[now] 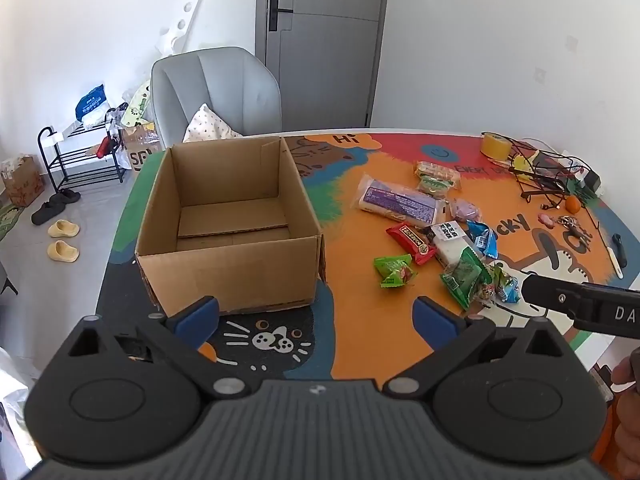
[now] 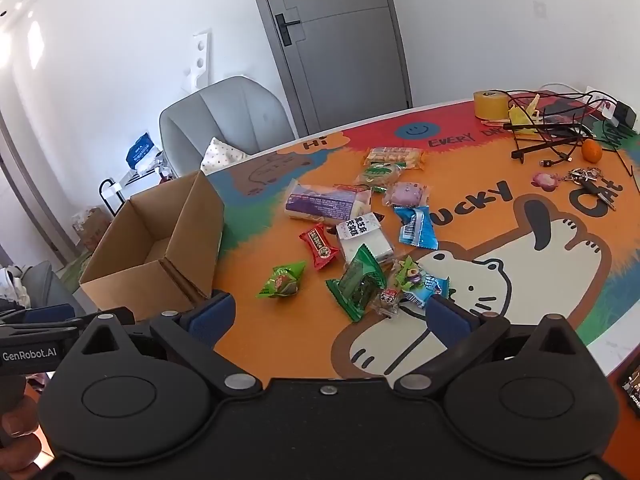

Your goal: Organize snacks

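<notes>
An open, empty cardboard box (image 1: 228, 220) stands on the left of the table; it also shows in the right wrist view (image 2: 156, 248). Several snack packets lie scattered to its right: a green candy packet (image 1: 394, 271) (image 2: 282, 280), a red packet (image 1: 412, 242) (image 2: 320, 246), a dark green packet (image 1: 464, 278) (image 2: 358, 286), a blue packet (image 1: 482, 238) (image 2: 416, 226) and a long purple-white packet (image 1: 400, 202) (image 2: 326, 202). My left gripper (image 1: 316, 316) is open and empty in front of the box. My right gripper (image 2: 330, 316) is open and empty, just short of the nearest packets.
The table wears a colourful cartoon mat (image 2: 520, 240). At the far right lie a yellow tape roll (image 2: 490, 104), a black wire stand with cables (image 2: 556, 136), an orange (image 2: 591, 150) and keys (image 2: 584, 178). A grey chair (image 1: 216, 92) stands behind the table.
</notes>
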`<state>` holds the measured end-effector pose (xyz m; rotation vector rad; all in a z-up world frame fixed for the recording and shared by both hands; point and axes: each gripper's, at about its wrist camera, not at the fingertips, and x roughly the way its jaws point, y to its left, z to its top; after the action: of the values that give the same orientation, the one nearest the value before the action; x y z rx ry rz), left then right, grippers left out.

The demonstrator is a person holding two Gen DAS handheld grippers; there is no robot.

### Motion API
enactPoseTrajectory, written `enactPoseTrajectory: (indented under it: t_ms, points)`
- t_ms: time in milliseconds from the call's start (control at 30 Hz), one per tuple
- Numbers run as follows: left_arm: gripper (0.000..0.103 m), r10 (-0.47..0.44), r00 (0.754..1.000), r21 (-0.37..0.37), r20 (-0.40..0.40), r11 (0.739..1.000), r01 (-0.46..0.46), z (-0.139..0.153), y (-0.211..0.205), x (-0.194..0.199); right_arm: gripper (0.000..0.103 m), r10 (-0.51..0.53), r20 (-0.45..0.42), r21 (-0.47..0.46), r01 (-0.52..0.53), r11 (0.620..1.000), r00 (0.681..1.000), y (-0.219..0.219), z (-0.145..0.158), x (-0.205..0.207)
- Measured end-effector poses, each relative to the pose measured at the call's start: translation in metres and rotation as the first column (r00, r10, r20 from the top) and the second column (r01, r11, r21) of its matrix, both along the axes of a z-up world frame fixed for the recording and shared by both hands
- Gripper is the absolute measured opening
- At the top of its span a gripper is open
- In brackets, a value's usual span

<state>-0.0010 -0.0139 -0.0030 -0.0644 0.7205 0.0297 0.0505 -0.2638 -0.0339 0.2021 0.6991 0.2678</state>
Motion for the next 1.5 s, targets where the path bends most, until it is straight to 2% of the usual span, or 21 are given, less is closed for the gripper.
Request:
enactPoseTrajectory:
  t_ms: [1100,1500]
  points:
    - [0.102,-0.011,1.000,-0.013,-0.001,1.000,0.011,-0.0026,-0.0014,0.0018,0.103,-0.012,-0.016,-0.006,0.011,1.000,1.000,-0.0026,-0.0082,0.0034]
    - [0.102,0.002,1.000,-0.024,0.015,1.000,-0.002,-0.0004,0.0026,-0.0006,0.103,-0.007,0.015,-0.023,0.008,1.000,1.000,0.0001,0.0005,-0.0002]
